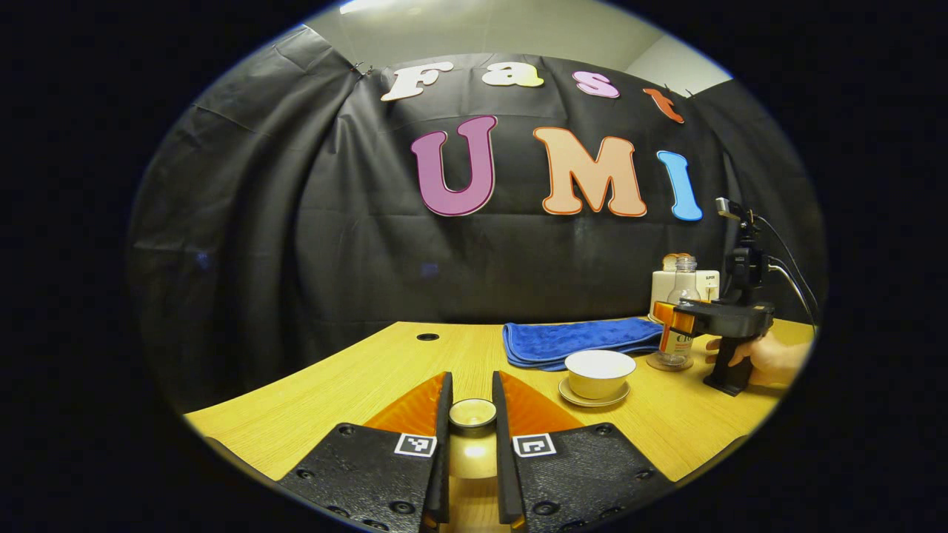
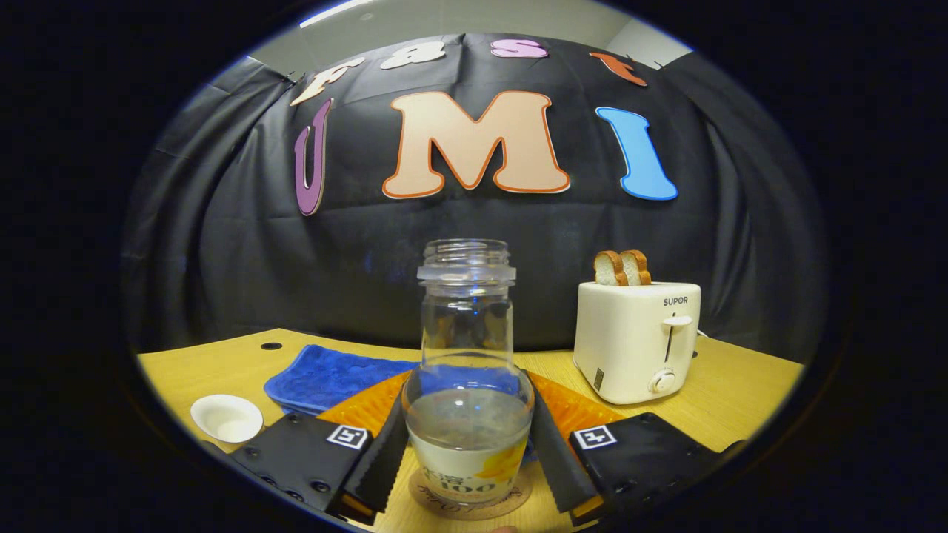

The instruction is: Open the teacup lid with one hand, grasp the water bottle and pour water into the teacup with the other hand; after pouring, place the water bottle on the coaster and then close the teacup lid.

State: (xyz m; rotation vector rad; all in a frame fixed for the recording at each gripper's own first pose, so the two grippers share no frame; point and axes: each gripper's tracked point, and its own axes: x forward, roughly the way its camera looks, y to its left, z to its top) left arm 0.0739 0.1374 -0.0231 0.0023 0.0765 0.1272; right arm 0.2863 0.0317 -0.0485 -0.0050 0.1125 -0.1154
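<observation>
Clear glass water bottle [image 2: 468,370] upright on round coaster [image 2: 468,497], right gripper [image 2: 468,437] pinching it; left gripper [image 1: 472,418] pinching white teacup lid [image 1: 472,411]; open teacup [image 1: 599,373] beside blue towel [image 1: 581,340].

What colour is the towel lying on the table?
Blue. The folded towel shows best in the left gripper view, behind the teacup.

"SUPOR" on the toaster [image 2: 637,340]
</observation>
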